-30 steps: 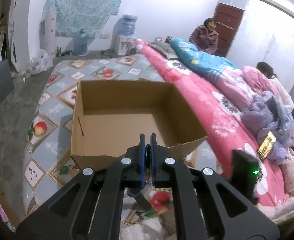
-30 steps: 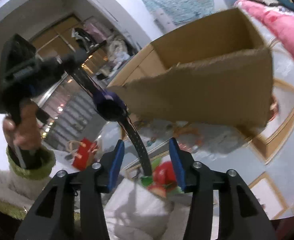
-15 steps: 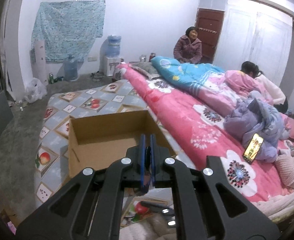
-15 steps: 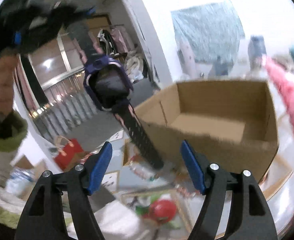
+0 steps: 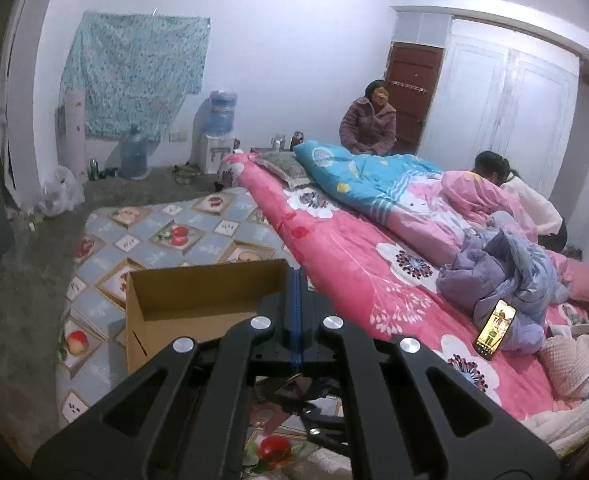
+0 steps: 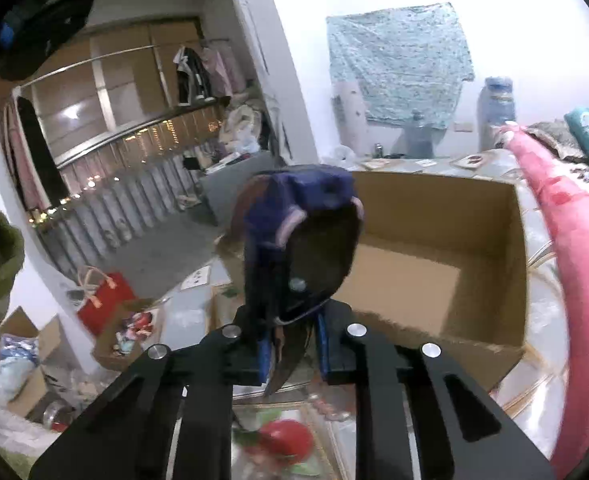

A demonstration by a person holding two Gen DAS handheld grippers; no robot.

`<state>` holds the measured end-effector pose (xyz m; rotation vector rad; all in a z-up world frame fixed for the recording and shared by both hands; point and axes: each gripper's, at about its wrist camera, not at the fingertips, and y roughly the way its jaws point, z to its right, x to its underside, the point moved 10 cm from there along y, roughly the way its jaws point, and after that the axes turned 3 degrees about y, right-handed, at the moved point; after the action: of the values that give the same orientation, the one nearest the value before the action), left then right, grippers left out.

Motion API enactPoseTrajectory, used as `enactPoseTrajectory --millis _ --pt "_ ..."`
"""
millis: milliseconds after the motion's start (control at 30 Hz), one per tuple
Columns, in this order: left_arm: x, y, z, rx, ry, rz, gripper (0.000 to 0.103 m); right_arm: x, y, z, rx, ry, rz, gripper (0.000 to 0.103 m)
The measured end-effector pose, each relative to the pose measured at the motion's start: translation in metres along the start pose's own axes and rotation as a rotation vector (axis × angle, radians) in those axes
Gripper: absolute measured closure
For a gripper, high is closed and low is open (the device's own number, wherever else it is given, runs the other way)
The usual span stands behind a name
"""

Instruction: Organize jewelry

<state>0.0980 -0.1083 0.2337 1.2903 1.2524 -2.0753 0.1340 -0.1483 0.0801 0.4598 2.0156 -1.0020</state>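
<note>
The left tongs are pressed together with nothing seen between them. They block part of the open brown cardboard box on the tiled fruit-picture floor mat. Dark things under them are hard to make out. The right tongs are closing on the strap of a purple and black wristwatch, which stands up blurry between the blue pads, in front of the box. A pink flowery bed lies at the right, with a lit phone on it.
</note>
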Motion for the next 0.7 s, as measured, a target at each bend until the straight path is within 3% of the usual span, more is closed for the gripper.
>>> enactPoseTrajectory --millis 100,300,367,400,533,700 --pt "0.009 0.014 -0.019 -0.031 -0.016 -0.015 0.103 -0.007 0.001 -0.002 0.005 -0.019 -0.018 0.099" --pt "0.04 0.031 -0.052 0.007 -0.119 -0.056 0.102 -0.015 0.002 -0.004 0.028 -0.054 -0.061 0.099" --pt "0.062 0.036 -0.059 0.033 -0.163 -0.089 0.095 -0.012 0.001 -0.005 0.06 -0.086 -0.089 0.099" --pt "0.072 0.037 -0.062 0.048 -0.184 -0.102 0.086 -0.012 -0.001 -0.005 0.068 -0.097 -0.096 0.099" --pt "0.125 0.037 -0.067 0.213 -0.37 -0.14 0.056 0.001 -0.002 -0.011 0.139 -0.169 -0.135 0.099" --pt "0.17 0.031 -0.065 0.408 -0.585 -0.111 0.043 0.023 0.004 -0.021 0.203 -0.224 -0.169 0.099"
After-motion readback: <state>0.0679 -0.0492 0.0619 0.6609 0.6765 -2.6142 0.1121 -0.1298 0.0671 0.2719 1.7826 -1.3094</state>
